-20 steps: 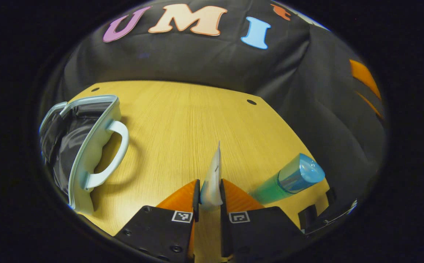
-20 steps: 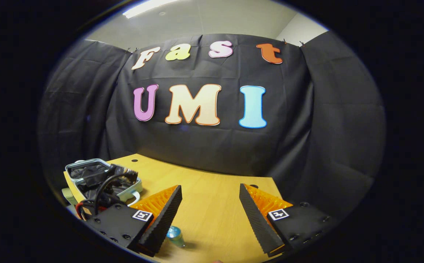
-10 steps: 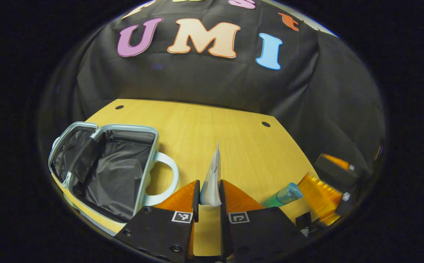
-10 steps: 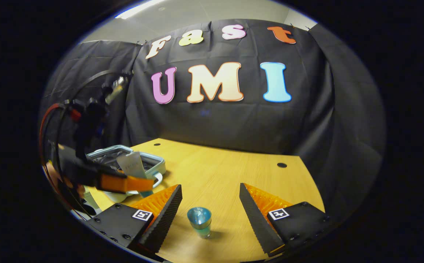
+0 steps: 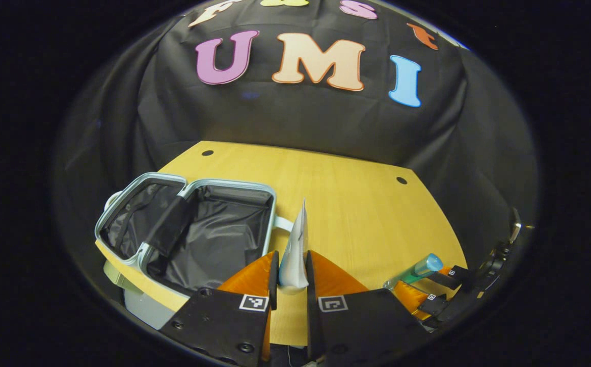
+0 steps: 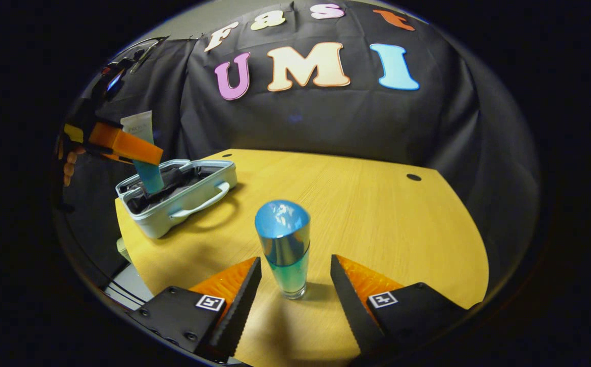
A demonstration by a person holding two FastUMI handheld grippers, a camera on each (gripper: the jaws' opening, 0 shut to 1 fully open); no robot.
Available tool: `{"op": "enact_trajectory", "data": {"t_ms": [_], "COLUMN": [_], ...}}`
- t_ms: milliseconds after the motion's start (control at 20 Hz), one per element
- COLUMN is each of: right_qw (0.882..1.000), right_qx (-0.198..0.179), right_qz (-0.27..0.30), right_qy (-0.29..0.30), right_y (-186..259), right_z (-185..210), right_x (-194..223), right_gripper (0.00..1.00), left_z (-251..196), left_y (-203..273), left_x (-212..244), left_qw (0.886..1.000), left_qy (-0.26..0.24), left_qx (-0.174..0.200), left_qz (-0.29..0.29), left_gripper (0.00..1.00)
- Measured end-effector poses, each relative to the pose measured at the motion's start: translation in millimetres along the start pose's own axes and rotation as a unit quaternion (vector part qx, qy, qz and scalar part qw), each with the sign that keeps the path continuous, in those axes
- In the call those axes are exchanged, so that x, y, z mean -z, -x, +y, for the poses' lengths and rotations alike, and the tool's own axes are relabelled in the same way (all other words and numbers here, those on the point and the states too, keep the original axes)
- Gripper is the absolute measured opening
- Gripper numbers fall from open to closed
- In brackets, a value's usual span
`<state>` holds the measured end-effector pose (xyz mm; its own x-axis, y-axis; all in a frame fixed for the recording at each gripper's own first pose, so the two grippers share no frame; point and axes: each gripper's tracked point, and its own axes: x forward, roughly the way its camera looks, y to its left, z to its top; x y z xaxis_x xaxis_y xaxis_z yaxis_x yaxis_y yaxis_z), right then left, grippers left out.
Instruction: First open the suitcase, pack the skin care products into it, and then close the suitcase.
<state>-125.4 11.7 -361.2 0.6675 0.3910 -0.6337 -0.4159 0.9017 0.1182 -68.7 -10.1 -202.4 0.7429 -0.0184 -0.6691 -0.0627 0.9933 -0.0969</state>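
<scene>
My left gripper (image 5: 293, 272) is shut on a flat white tube (image 5: 295, 250), held edge-on in the air. Below and left of it lies the pale blue suitcase (image 5: 142, 255), open, with black lining. In the right gripper view the same suitcase (image 6: 198, 191) sits at the table's left end, and the left gripper (image 6: 122, 145) holds the tube (image 6: 142, 148) above it. My right gripper (image 6: 293, 285) is open, its fingers on either side of an upright green bottle (image 6: 285, 255) with a blue cap. The bottle (image 5: 418, 269) also appears in the left gripper view, between the right gripper's fingers.
The yellow wooden table (image 6: 377, 219) has a curved far edge and small cable holes (image 6: 413, 177). Black cloth walls close off the back and sides. A person's hand (image 6: 69, 165) holds the left gripper at the far left.
My left gripper has carried the tube up and over toward the open suitcase. My right gripper has moved in around the green bottle, still open.
</scene>
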Motion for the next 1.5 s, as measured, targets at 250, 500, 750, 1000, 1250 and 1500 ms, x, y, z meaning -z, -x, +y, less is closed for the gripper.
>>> {"op": "enact_trajectory", "data": {"t_ms": [250, 500, 750, 1000, 1250, 1500], "right_qw": [1.000, 0.999, 0.996, 0.986, 0.967, 0.962], "right_qx": [-0.003, -0.013, -0.030, -0.073, -0.130, -0.145], "right_qz": [0.029, 0.032, 0.035, 0.055, 0.103, 0.146], "right_qy": [-0.012, -0.035, -0.075, -0.140, -0.195, -0.182], "right_y": [-5, 3, -5, -17, -36, -64], "right_z": [4, 33, 82, 140, 202, 247], "right_x": [-4, -52, -93, -121, -127, -115], "right_gripper": [0.44, 0.44, 0.44, 0.44, 0.44, 0.44], "left_z": [45, 119, 172, 188, 188, 184], "left_y": [-1, -15, -38, -72, -98, -96], "left_x": [12, 24, 47, 66, 58, 30], "left_qw": [0.999, 0.993, 0.983, 0.977, 0.981, 0.987], "left_qy": [-0.013, -0.018, -0.016, -0.020, -0.026, -0.023], "left_qx": [-0.030, -0.066, -0.071, -0.049, -0.019, 0.031], "left_qz": [0.022, 0.096, 0.167, 0.206, 0.191, 0.154], "left_gripper": [0.21, 0.21, 0.22, 0.22, 0.28, 0.80]}}
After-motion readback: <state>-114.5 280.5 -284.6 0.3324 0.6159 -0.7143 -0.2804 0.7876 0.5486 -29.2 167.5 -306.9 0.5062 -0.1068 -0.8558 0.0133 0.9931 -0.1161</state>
